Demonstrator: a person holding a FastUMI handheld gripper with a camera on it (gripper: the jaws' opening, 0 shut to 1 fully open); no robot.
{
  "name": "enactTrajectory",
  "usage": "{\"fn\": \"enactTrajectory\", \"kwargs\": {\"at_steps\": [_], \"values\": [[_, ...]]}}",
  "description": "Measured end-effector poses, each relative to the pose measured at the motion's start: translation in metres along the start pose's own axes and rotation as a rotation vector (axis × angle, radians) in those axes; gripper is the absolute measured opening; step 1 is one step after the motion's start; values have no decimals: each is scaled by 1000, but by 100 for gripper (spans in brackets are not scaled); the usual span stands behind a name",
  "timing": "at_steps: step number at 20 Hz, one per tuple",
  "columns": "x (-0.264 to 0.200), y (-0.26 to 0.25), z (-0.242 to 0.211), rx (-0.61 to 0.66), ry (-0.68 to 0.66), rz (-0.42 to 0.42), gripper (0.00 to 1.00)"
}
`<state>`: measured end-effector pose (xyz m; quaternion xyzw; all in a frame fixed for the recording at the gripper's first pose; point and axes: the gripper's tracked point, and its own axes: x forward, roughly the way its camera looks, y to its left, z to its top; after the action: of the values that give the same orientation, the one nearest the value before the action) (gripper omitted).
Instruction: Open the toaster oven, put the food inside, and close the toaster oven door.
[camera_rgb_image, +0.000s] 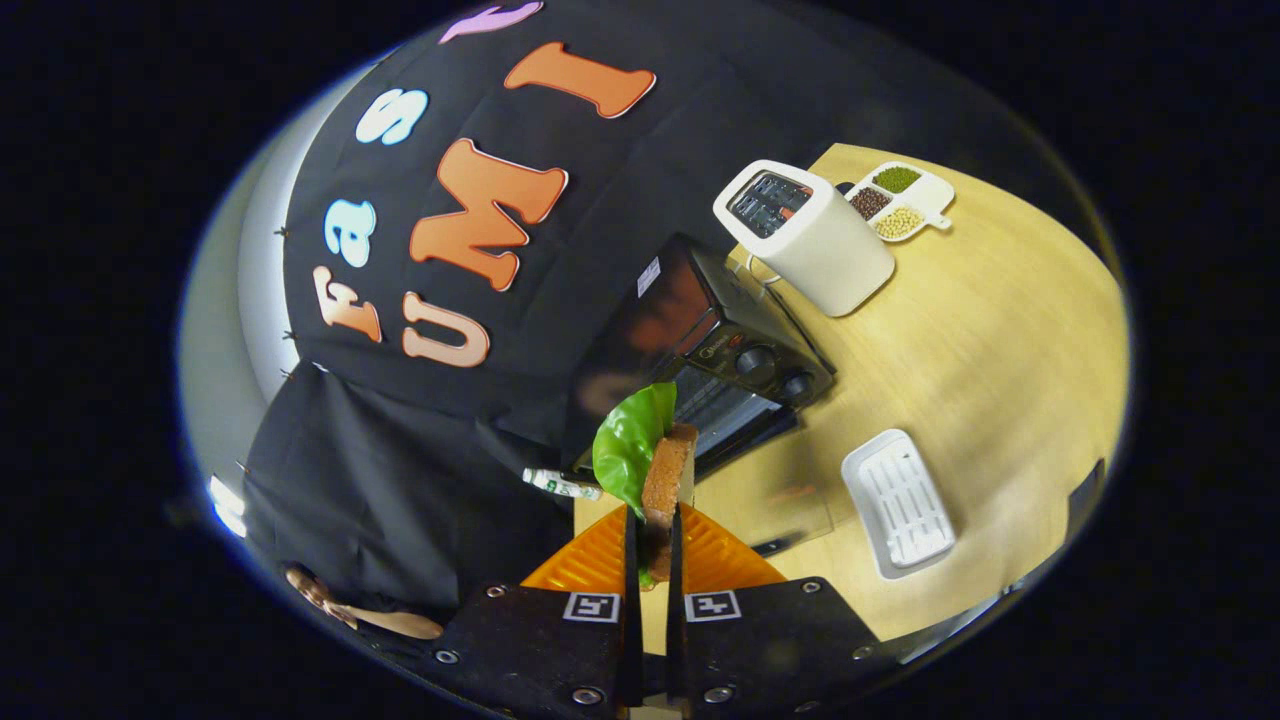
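Note:
My gripper (652, 545) is shut on the food (664, 478), a brown bread slice with a green lettuce leaf (628, 445) on one side, which sticks up from between the fingers. The view is strongly rolled. Just beyond the food stands the black toaster oven (700, 350) on the wooden table (1000, 330). Its glass door (790, 510) hangs open and lies flat over the table, with the wire rack showing in the mouth. Two knobs (775, 372) sit on the oven's front panel.
A white pop-up toaster (805, 235) stands beyond the oven, with a white divided dish of beans (898, 200) behind it. A white ribbed tray (898, 503) lies on the table beside the open door. A person's hand (350, 610) shows beside the gripper body.

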<state>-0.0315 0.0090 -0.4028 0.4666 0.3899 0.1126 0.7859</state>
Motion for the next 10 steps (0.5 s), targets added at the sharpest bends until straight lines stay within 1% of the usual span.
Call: {"fn": "enactTrajectory", "kwargs": {"at_steps": [4, 10], "values": [[34, -2, -13, 136, -98, 88, 9], [98, -25, -22, 265, -234, 135, 9]]}}
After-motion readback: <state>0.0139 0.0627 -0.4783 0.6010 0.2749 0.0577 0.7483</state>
